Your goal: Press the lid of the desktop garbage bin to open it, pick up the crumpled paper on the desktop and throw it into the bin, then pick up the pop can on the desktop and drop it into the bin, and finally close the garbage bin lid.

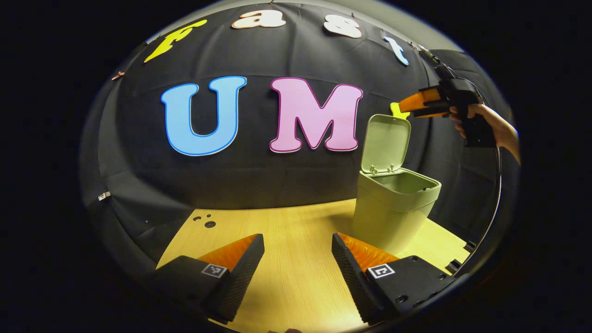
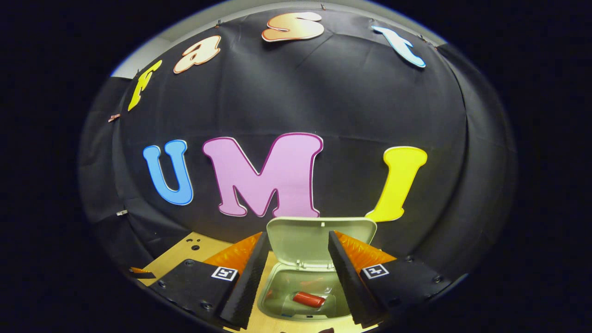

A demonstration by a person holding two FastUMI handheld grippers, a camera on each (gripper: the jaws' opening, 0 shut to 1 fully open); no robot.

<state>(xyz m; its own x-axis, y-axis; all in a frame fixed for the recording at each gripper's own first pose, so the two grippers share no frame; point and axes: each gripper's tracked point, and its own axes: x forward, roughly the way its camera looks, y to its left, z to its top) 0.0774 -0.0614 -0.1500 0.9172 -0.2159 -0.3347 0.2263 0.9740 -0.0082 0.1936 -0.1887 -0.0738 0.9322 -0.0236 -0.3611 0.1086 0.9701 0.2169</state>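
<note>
The pale green bin [image 1: 393,210] stands on the right of the wooden desktop with its lid [image 1: 386,142] raised upright. In the right gripper view I look down into the bin [image 2: 277,307], where the red pop can [image 2: 309,299] lies on its side; whether the paper is under it I cannot tell. My right gripper [image 2: 296,240] hangs open above the bin's mouth, with the lid [image 2: 305,240] between its fingers but apart from them. In the left gripper view it [image 1: 403,107] hovers by the lid's top edge, held by a hand [image 1: 485,118]. My left gripper [image 1: 298,245] is open over the desktop, left of the bin.
The wooden desktop [image 1: 286,231] has a few small holes [image 1: 209,224] near its back left corner. A black cable [image 1: 497,194] hangs down from the right gripper past the table's right edge. The booth's black cloth wall stands close behind the bin.
</note>
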